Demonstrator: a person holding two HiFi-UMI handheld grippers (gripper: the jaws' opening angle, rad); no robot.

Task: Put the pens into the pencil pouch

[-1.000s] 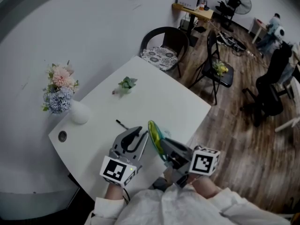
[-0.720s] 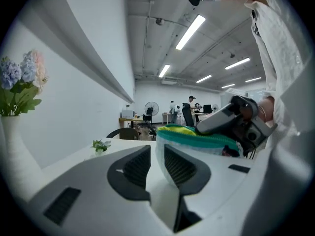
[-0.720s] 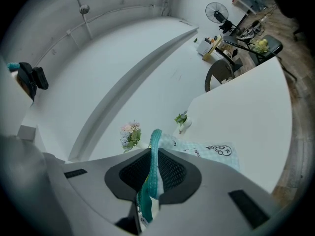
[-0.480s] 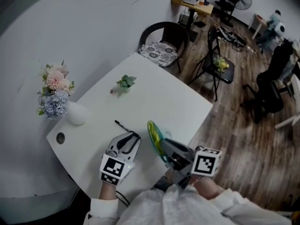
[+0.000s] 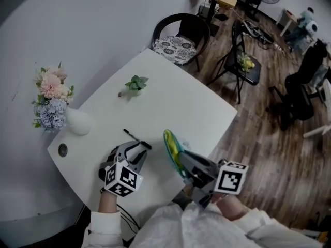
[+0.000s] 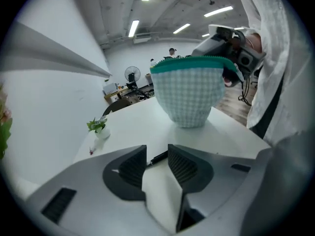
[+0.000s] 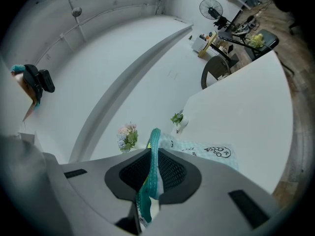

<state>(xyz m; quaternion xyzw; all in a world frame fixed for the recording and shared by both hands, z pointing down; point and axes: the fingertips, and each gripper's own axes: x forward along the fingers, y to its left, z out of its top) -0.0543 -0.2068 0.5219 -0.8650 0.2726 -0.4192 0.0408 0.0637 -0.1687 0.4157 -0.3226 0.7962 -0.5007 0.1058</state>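
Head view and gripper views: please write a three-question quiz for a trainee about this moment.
1. True or false: the right gripper holds the pencil pouch by its green rim.
2. The black pen lies: A) inside the pouch, B) on the table, C) on the chair.
3. Is the left gripper open or shut?
Key: 1 true. 2 B. 3 open: its jaws have just been opening, and the pen shows in their gap, ungripped.

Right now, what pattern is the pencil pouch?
Pencil pouch: pale green-and-white check, teal rim; clearest in left gripper view.
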